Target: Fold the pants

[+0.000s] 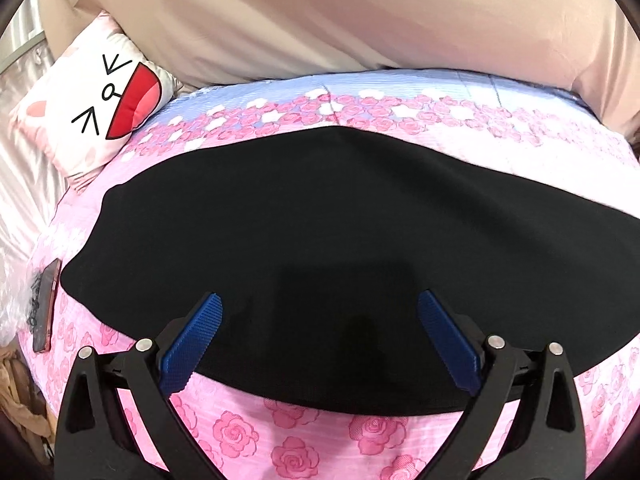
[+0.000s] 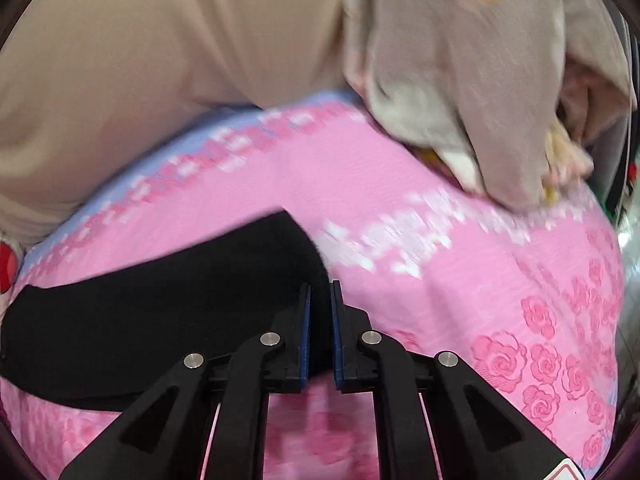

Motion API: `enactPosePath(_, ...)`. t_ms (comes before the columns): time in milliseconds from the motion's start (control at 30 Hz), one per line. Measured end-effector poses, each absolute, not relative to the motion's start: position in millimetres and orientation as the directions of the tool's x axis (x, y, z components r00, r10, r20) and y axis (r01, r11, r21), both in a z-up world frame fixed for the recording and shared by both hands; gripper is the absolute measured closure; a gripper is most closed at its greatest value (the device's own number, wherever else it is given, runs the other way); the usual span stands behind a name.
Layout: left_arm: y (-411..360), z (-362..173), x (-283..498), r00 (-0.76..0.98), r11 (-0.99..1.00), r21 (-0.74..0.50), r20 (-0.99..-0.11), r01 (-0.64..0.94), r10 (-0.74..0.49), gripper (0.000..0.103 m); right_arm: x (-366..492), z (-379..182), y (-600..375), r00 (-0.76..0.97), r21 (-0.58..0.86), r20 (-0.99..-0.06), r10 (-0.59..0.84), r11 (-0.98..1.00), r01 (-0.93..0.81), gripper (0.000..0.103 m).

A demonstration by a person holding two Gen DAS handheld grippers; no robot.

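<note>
Black pants [image 1: 300,208] lie spread flat across a pink rose-print bedsheet [image 1: 304,436]. My left gripper [image 1: 320,296] hovers over the near edge of the pants, its blue pads [image 1: 196,344] wide apart with nothing gripped. In the right wrist view the pants [image 2: 160,320] reach in from the left, and their right end runs up between the fingers of my right gripper [image 2: 320,285]. Those blue pads [image 2: 306,332] stand almost together with black cloth in the narrow gap. This view is blurred.
A white cushion with a cartoon face [image 1: 92,108] lies at the far left of the bed. A phone [image 1: 46,312] sits near the left edge. Beige fabric [image 1: 320,20] hangs behind the bed. A heap of pale clothes [image 2: 460,80] rests on the sheet [image 2: 440,300] at the far right.
</note>
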State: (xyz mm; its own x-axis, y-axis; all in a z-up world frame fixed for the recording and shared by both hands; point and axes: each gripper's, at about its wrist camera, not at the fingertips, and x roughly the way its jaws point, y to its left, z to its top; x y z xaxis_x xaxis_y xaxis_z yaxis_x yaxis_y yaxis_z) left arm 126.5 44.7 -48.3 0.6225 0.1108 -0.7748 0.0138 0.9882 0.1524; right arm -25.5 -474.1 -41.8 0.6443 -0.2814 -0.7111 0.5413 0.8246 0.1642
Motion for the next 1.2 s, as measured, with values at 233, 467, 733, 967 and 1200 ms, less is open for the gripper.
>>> enactPosePath(233, 51.6, -71.3, 134.0, 0.564, 0.99, 0.138, -0.817, -0.007, 0.118, 0.005, -36.4, -13.6, -461.6, 0.723, 0.259, -0.641, -0.259, 0.814, 0.52, 0.083)
enactPosePath(467, 52.2, -76.7, 130.7, 0.56, 0.992, 0.129, -0.822, 0.002, 0.106, 0.005, 37.8, -56.9, -464.6, 0.675, 0.269, -0.723, -0.146, 0.84, 0.47, 0.093)
enactPosePath(733, 54.1, -74.7, 125.0, 0.581, 0.989, 0.148, -0.806, 0.009, 0.115, 0.005, 57.8, -30.3, -419.5, 0.758, 0.388, -0.651, -0.031, 0.846, 0.367, 0.08)
enactPosePath(967, 53.2, -79.8, 128.3, 0.567, 0.991, 0.132, -0.818, 0.026, 0.094, 0.005, 125.7, -48.5, -271.1, 0.677, 0.328, -0.7, 0.226, 0.944, 0.024, 0.08)
enactPosePath(1200, 60.9, -83.0, 127.7, 0.558, 0.995, 0.088, -0.828, 0.046, 0.047, 0.005, 162.2, -38.0, -289.5, 0.729, 0.274, -0.681, 0.067, 0.947, 0.169, 0.079)
